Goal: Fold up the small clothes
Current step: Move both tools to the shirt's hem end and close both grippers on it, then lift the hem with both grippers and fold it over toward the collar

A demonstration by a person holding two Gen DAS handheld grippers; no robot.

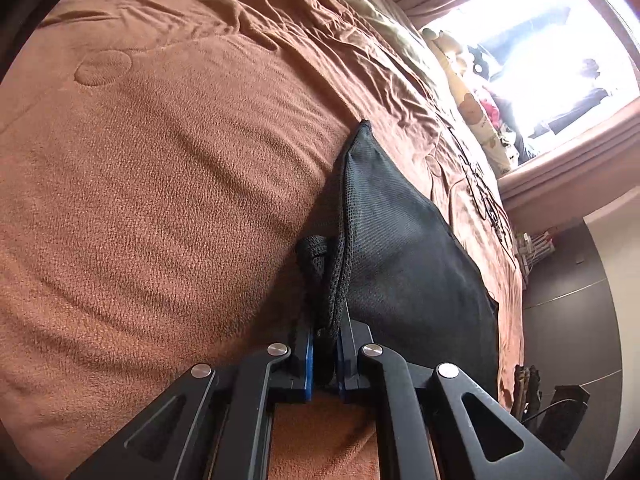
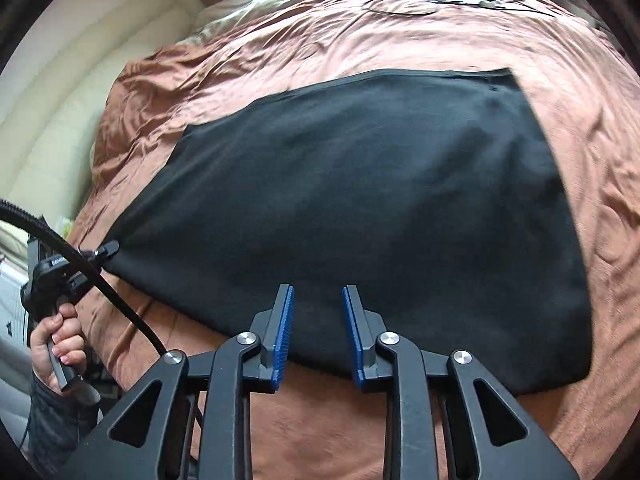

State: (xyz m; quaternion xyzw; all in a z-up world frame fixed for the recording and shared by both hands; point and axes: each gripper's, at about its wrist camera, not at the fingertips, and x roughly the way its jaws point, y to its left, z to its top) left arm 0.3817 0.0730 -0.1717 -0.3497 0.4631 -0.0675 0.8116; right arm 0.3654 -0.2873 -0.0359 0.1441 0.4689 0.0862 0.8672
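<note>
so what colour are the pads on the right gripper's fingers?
Blue, ribbed pads on black fingers; clearest in the right wrist view.

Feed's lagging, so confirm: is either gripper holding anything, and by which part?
Left gripper is shut on the black garment, pinching a bunched corner. Right gripper is open above the near edge, holding nothing.

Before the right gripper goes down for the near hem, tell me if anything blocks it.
Nothing visible does. The right gripper is open above the black garment, whose near edge lies bare on the brown blanket. The left gripper is shut on the garment's left corner, off to the side.
</note>
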